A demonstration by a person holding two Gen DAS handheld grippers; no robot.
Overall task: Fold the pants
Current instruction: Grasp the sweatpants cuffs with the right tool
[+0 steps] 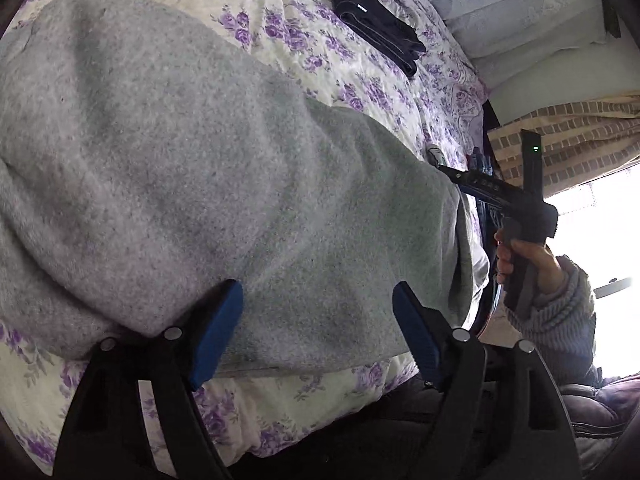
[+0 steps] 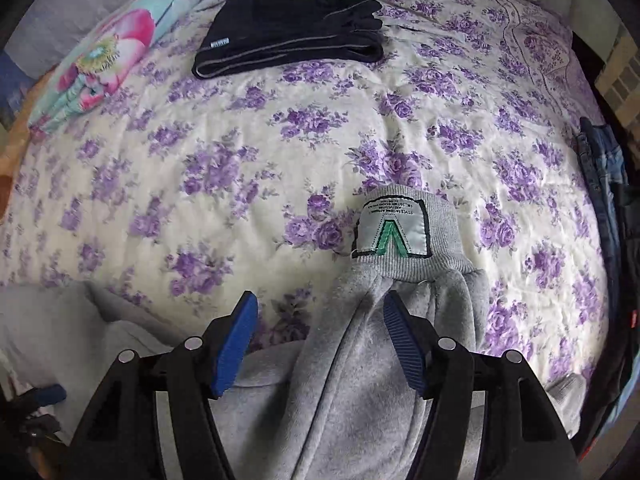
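Note:
Grey fleece pants (image 1: 180, 160) lie spread on a bed with a purple-flowered quilt (image 1: 304, 40). My left gripper (image 1: 318, 332) is open, its blue pads either side of the pants' near edge. In the right wrist view the pants' ribbed cuff (image 2: 404, 232) with a white and green label points away over the quilt (image 2: 240, 140). My right gripper (image 2: 320, 344) is open, with a bunched part of the grey pants (image 2: 352, 400) between and under its blue pads. The right gripper also shows in the left wrist view (image 1: 444, 168), held by a hand at the pants' far right end.
Folded black pants (image 1: 376, 20) lie farther up the bed, also in the right wrist view (image 2: 288, 36). A flowered pillow (image 2: 108, 52) lies at the far left. Dark jeans (image 2: 604, 172) hang at the bed's right edge. A brick-pattern cloth (image 1: 568, 140) is beyond the bed.

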